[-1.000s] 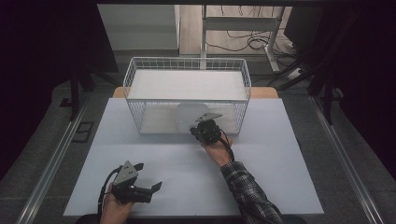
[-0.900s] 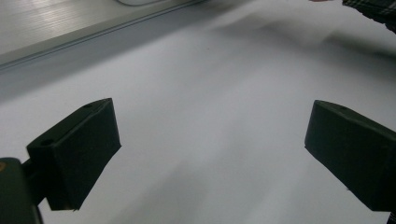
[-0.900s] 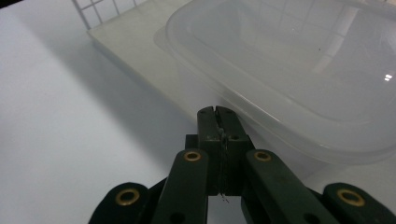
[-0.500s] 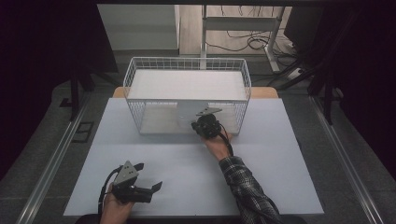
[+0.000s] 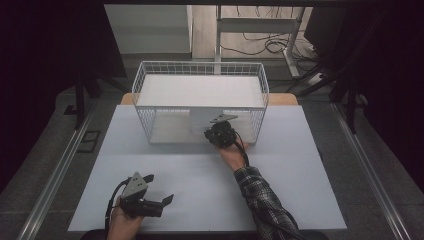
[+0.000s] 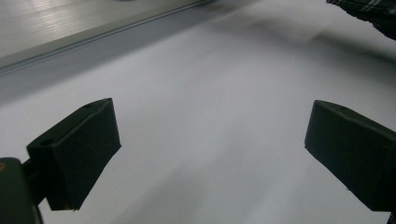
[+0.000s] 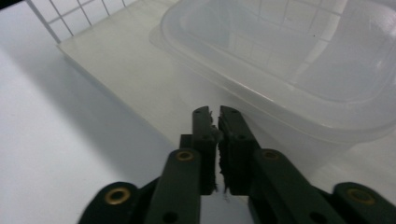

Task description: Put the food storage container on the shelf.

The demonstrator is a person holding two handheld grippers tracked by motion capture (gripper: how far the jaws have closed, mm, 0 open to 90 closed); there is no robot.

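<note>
A clear plastic container (image 7: 289, 60) lies inside the white wire basket (image 5: 200, 66) at the back of the table, and shows as a pale shape (image 5: 199, 121) in the high view. My right gripper (image 5: 215, 131) is at the basket's near face, just short of the container's rim. Its jaws (image 7: 215, 112) have just been opening. A narrow gap shows between the pads, with nothing in it. My left gripper (image 5: 159, 189) rests at the table's near left corner, wide open over bare white tabletop (image 6: 210, 149).
The basket stands on a pale sheet (image 7: 130, 70) on the white table (image 5: 300, 165). A plaid sleeve (image 5: 265, 200) crosses the table's near right part. Metal rails (image 5: 60, 170) run along both sides. Table legs and cables (image 5: 260, 42) lie beyond the basket.
The pale container stood tall at the right gripper a second ago and now lies lower inside the basket. The right hand has shifted slightly. The left gripper has not moved.
</note>
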